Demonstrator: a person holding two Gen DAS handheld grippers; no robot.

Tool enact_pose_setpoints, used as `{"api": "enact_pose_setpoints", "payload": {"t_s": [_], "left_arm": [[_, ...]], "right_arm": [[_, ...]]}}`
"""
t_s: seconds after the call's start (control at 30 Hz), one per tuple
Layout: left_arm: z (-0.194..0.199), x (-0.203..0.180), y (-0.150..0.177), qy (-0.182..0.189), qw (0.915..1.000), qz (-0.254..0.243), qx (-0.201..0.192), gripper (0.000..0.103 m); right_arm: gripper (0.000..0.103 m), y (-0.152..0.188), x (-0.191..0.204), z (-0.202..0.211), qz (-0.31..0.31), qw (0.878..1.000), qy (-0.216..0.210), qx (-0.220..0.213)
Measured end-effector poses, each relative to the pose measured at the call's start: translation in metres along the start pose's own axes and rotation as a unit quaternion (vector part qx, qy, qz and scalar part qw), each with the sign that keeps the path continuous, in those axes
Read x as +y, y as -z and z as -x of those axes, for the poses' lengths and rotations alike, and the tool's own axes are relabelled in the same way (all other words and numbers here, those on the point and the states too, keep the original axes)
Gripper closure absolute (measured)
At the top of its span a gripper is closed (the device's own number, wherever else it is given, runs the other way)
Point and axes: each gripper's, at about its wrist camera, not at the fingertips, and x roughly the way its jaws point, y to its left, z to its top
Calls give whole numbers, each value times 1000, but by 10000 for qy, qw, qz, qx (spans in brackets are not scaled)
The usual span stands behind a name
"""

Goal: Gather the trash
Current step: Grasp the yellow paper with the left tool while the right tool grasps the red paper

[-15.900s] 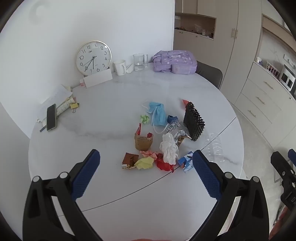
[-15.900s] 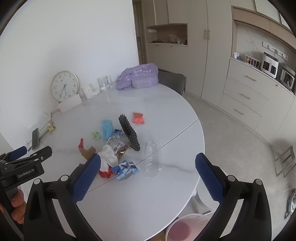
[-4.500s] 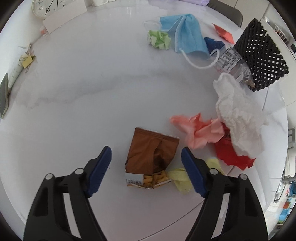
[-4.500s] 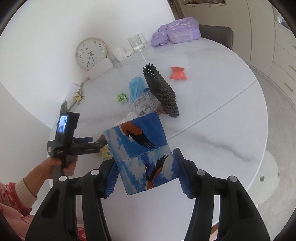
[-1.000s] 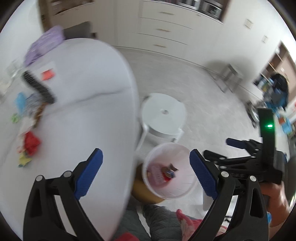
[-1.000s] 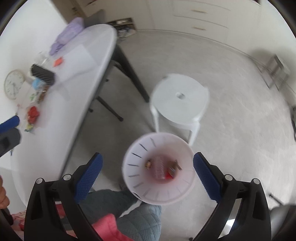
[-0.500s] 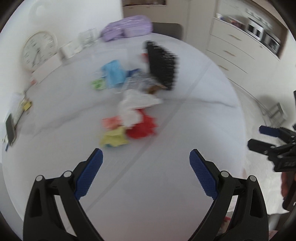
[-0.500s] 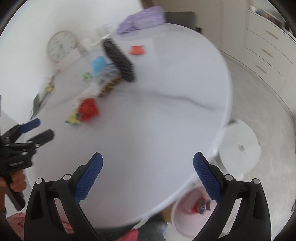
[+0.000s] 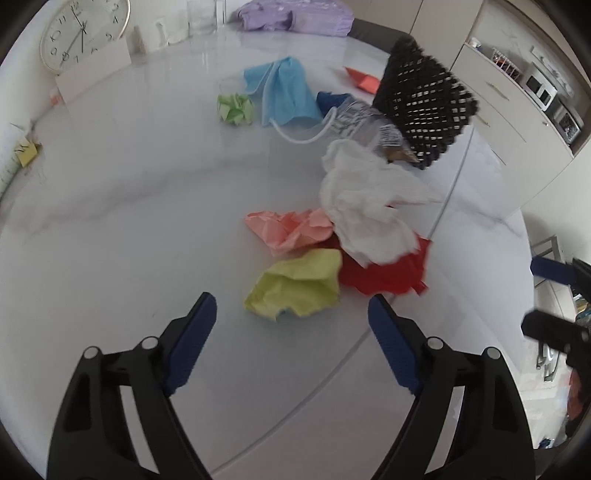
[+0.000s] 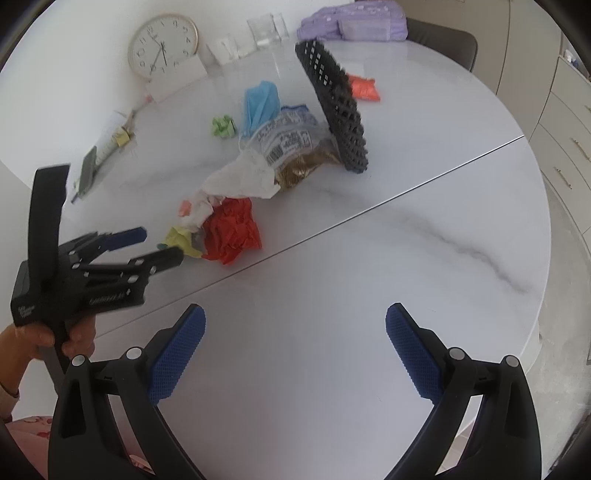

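Left wrist view: the left gripper point(image 9: 291, 319) hangs over the white table point(image 9: 110, 206), jaws wide but closing, nothing between them yet. Just past its tips lies a yellow paper ball point(image 9: 295, 282) — touching red paper point(image 9: 384, 271). A white tissue point(image 9: 365, 206) lies on top. The right gripper point(image 10: 293, 339) gapes empty. Farther off sits a blue mask point(image 9: 286, 92) — maybe cloth.

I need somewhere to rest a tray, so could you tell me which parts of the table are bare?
Bare: the near half of the table, this side of its seam, and the stretch between the clock and the yellow paper. Crowded: from the red paper to the black mesh basket.
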Motion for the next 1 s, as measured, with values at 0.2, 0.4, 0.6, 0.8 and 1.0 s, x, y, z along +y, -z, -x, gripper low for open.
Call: {"api": "enact_pose_setpoints", "payload": {"t_s": [0.2, 0.4, 0.6, 0.8, 1.0], "left_arm": [[-23, -1, -9, 68, 9999, 37, 138, 30], [-26, -1, -14, 123, 9999, 59, 99, 51], [-16, 5, -14, 150, 9998, 144, -32, 53], [5, 15, -10, 161, 9995, 252, -128, 53], [24, 31, -1, 94, 9991, 376, -183, 53]], "right_arm": [[5, -5, -6, -13, -36, 9998, 16, 189], [5, -10, -5, -16, 4, 9999, -1, 163], [5, -18, 8, -18, 181, 9997, -187, 43], [10, -33, 31, -45, 492, 9976, -493, 61], [11, -46, 57, -74, 942, 9943, -499, 31]]}}
